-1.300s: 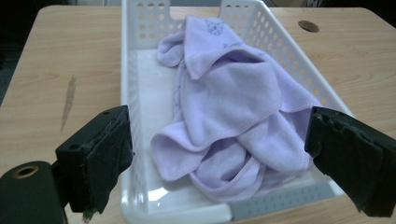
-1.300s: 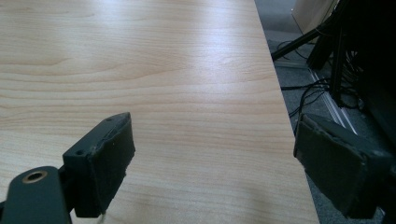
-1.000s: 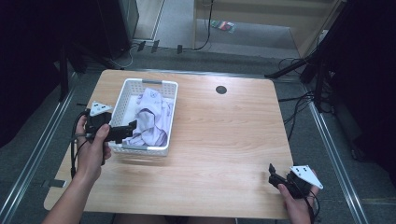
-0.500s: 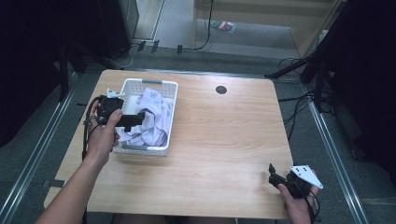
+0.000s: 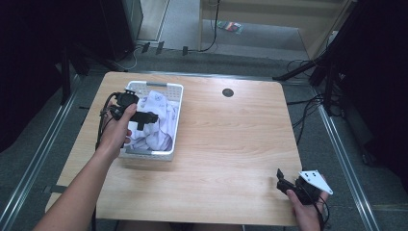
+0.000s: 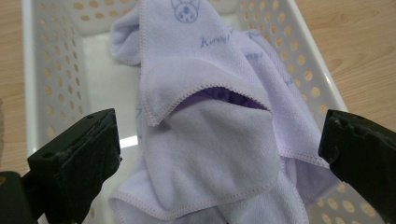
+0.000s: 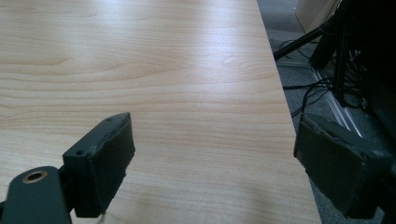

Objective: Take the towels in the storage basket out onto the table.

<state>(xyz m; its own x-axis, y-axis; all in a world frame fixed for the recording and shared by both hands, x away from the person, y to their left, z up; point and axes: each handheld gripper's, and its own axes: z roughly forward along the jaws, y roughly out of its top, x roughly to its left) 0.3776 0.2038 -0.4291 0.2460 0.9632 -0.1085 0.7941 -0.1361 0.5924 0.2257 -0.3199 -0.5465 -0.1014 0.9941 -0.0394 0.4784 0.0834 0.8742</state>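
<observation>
The left gripper (image 5: 148, 117) hangs over the white perforated basket (image 5: 176, 118) at the table's (image 5: 231, 144) left side, its jaws spread wide apart. Between and just beyond them, in the left gripper view, lies a crumpled lilac cloth (image 6: 219, 140) with printed lettering, heaped inside the basket. The right gripper (image 5: 284, 179), jaws also wide apart, rests near the table's near right corner, well apart from the basket.

The crumpled pale lilac microfibre cloth (image 6: 210, 154) lying in the white perforated plastic basket (image 6: 299, 60) carries blue cursive lettering beginning "Kor", the rest too folded and blurred to read. Above it is printed a small blue animal-face outline.
</observation>
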